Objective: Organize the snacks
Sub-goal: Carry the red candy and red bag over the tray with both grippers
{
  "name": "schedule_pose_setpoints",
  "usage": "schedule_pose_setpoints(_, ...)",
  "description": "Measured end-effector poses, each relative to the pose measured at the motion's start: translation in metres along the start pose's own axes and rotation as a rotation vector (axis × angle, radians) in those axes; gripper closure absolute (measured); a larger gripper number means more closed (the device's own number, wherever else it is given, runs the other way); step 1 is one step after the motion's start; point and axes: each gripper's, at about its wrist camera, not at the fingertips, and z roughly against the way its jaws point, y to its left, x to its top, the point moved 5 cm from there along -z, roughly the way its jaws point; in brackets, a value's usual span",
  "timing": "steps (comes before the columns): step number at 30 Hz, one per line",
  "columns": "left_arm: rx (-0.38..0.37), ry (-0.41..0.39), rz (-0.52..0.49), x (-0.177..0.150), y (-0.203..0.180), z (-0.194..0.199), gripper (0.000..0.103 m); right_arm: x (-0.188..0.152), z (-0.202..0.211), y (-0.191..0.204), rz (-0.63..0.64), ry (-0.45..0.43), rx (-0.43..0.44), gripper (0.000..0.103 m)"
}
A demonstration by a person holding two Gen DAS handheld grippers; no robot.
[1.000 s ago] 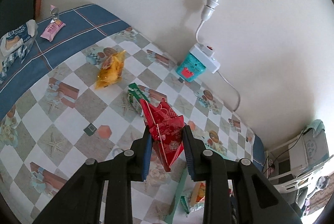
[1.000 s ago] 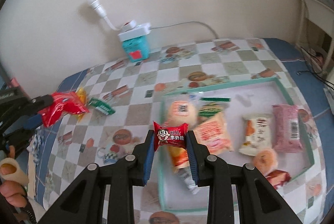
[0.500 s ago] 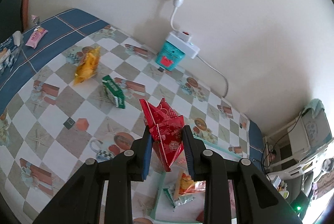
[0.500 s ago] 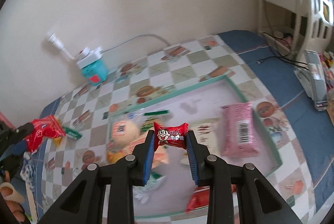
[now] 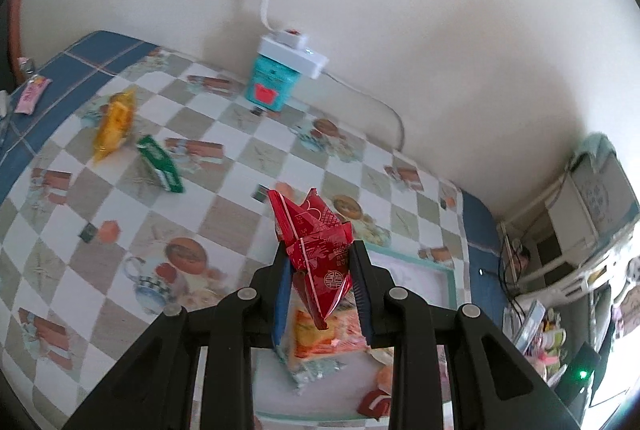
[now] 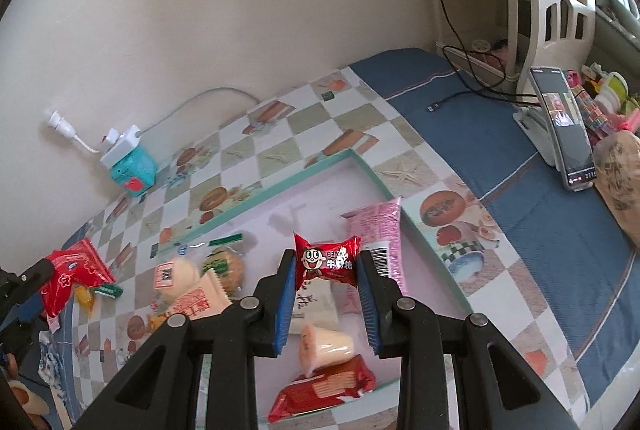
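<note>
Holding L gripper clamped on red packet, R gripper on red candy. We lower both inside tray rim, over bare floor, before release.

You've bare floor in the tray's far corner (nearer end's packed w/ snacks); pink packet flanks its right.

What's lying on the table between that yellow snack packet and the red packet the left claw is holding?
In the left wrist view, a green packet lies between the yellow packet and the red packet in the left claw. Otherwise only checked tablecloth shows there.
</note>
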Motion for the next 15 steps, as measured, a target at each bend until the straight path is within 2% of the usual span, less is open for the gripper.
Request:
schedule_pose_setpoints(5,-0.028,0.044,-0.057,-0.013,-0.026,-0.016,0.074,0.000,-0.005,-0.004,0.001,0.010,-0.008,0.072)
schedule_pose_setpoints(15,-0.041,0.073,-0.135,-0.027,-0.053,-0.035,0.073,-0.005,-0.018,-0.006,0.003,0.048,-0.010,0.072)
